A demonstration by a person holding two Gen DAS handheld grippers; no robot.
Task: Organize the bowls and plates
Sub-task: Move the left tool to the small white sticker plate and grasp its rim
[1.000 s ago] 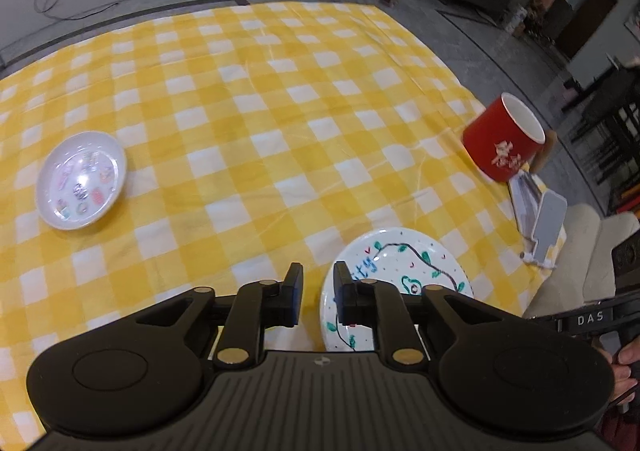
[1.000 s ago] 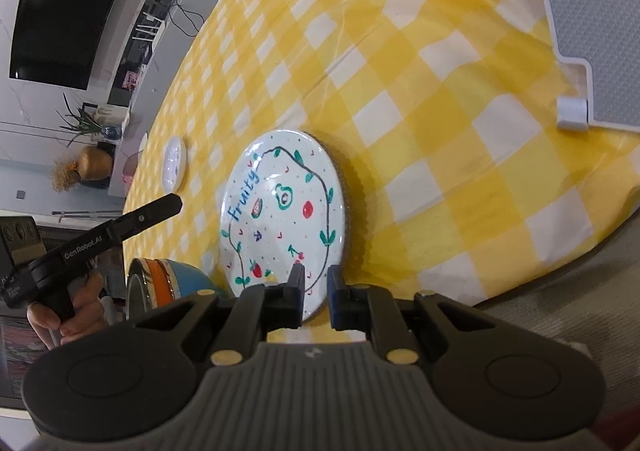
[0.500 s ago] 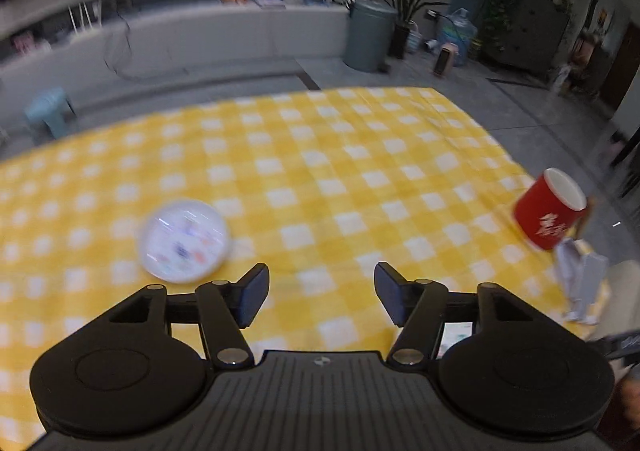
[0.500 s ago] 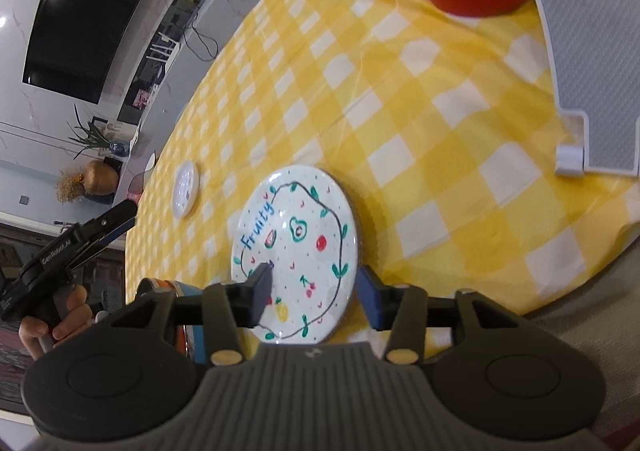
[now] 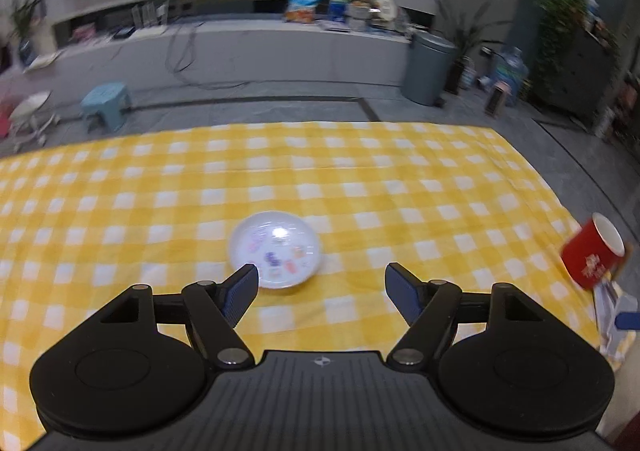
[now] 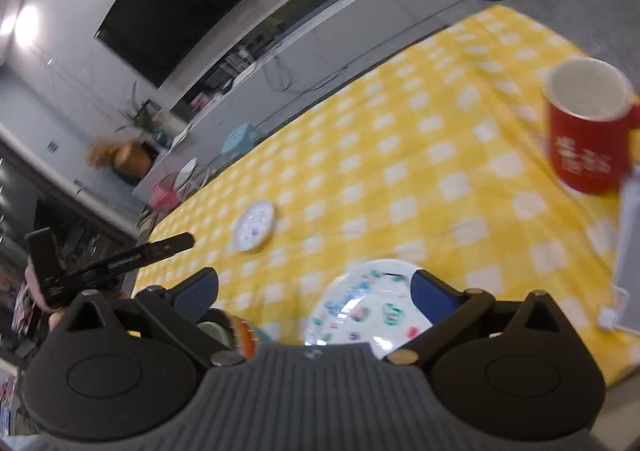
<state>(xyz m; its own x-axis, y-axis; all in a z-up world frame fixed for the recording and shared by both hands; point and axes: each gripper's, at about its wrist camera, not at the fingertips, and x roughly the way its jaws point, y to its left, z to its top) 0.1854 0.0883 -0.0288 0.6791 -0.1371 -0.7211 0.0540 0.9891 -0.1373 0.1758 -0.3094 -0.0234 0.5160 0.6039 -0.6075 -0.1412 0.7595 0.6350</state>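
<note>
A small white plate with coloured pictures (image 5: 275, 249) lies on the yellow checked tablecloth, just ahead of my open, empty left gripper (image 5: 323, 290); it also shows in the right wrist view (image 6: 255, 226). A larger white plate with fruit drawings (image 6: 366, 311) lies at the near table edge, between the fingers of my open, empty right gripper (image 6: 314, 293). Part of a striped orange and blue bowl (image 6: 242, 333) shows behind the right gripper's left finger.
A red mug (image 5: 592, 255) stands near the table's right edge; it also shows in the right wrist view (image 6: 585, 137). A white and grey stand (image 6: 628, 251) sits beside it. The left gripper shows in the right wrist view (image 6: 112, 265). Beyond the table are a grey floor, a blue stool (image 5: 106, 105) and a bin (image 5: 427, 73).
Both grippers have opened wide and tilted up. The left gripper has swung from the fruit plate toward the small plate. The right gripper has let go of the fruit plate.
</note>
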